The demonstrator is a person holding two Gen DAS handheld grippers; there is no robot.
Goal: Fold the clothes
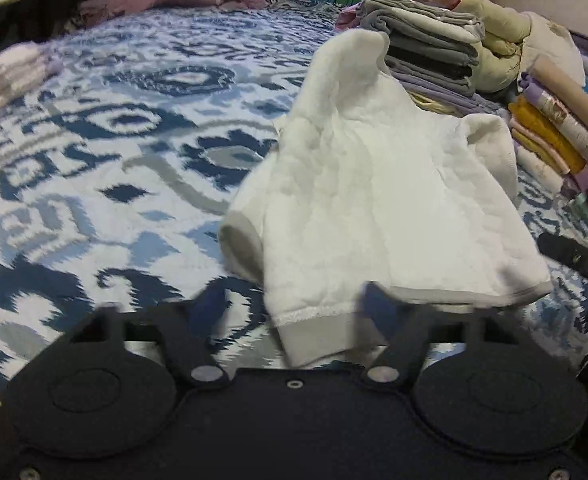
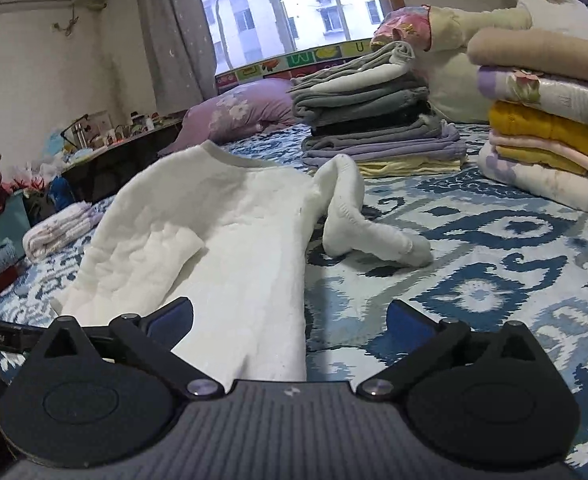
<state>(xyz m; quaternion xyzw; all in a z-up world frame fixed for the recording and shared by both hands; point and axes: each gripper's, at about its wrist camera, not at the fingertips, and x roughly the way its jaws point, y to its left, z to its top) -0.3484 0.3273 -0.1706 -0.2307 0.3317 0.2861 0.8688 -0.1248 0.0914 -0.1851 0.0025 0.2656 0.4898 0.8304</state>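
Note:
A white quilted long-sleeve top [image 1: 374, 200] with grey trim lies on the blue patterned bedspread [image 1: 113, 140]. In the left wrist view its grey hem hangs between my left gripper's [image 1: 294, 304] open fingers, with the body rumpled beyond. In the right wrist view the top [image 2: 221, 240] lies spread flat, one sleeve folded over the body and the other sleeve [image 2: 358, 224] curled on the bed to the right. My right gripper [image 2: 289, 316] is open, its jaws wide apart over the top's near edge.
A stack of folded grey and lilac clothes [image 2: 378, 120] and a second stack of yellow, pink and floral items [image 2: 546, 128] stand at the back right of the bed. A purple pillow [image 2: 233, 112] lies at the head. A folded floral cloth [image 2: 57, 228] sits at the left edge.

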